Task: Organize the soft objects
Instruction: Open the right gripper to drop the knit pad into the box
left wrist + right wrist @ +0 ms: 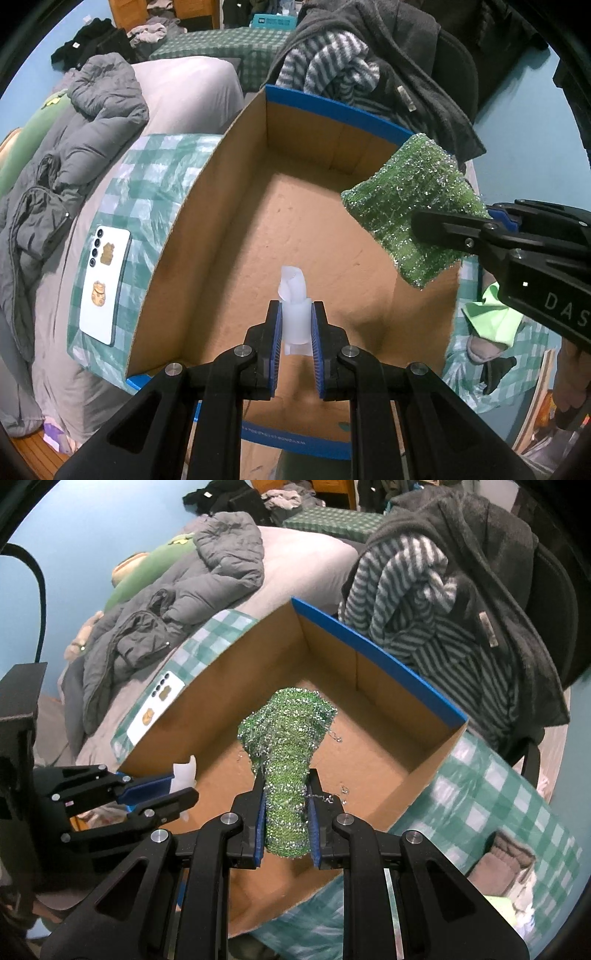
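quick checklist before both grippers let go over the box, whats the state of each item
1. Left gripper clamped on the white soft piece: ok.
2. Right gripper clamped on the green glitter sponge: ok.
3. Both items above the cardboard box opening: ok.
4. Box floor free of other items: ok where visible.
5. The two grippers apart from each other: ok.
6. Phone outside the box, clear of the drop: ok.

A lived-in home bedroom: grey-sheeted bed [303, 554] under a crumpled grey puffer jacket [177, 590], clothes-draped black chair [546, 583].
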Demonstrator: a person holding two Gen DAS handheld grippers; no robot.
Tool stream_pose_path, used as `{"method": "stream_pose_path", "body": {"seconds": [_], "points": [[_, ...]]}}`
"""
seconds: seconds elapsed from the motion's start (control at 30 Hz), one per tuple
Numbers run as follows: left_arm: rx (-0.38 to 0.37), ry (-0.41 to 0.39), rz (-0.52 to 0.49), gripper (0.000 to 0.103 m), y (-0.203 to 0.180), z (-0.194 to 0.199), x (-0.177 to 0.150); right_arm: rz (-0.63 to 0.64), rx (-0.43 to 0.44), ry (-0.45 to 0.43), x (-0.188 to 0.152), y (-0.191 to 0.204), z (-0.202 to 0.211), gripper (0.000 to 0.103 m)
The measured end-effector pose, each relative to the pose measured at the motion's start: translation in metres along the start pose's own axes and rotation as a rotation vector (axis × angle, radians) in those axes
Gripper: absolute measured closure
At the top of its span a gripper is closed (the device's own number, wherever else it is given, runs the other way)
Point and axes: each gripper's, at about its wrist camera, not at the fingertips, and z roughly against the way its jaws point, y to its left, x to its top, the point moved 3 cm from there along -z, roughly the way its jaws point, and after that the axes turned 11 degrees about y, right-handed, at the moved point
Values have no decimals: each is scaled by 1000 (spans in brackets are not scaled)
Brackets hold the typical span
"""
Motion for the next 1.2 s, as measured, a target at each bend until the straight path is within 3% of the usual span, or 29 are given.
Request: {"method": "stream_pose_path", "body": {"seconds": [0.2,0.37,0.57,0.8,1.2], "points": [[12,33,-1,86,3,-10,0,-33,4,16,0,-4,-11,85],[37,33,6,81,6,-10,-2,-37,-7,7,-1,-2,-10,79],[35,9,33,68,9,0,-4,-42,-13,10,-1,-3,-8,59],[21,-8,43,64,5,11,-7,-46,-49,5,-4,-4,-4,44],[16,-6,59,63,-1,20,-17,-50,-55,-1,-13,-10,7,43]]}}
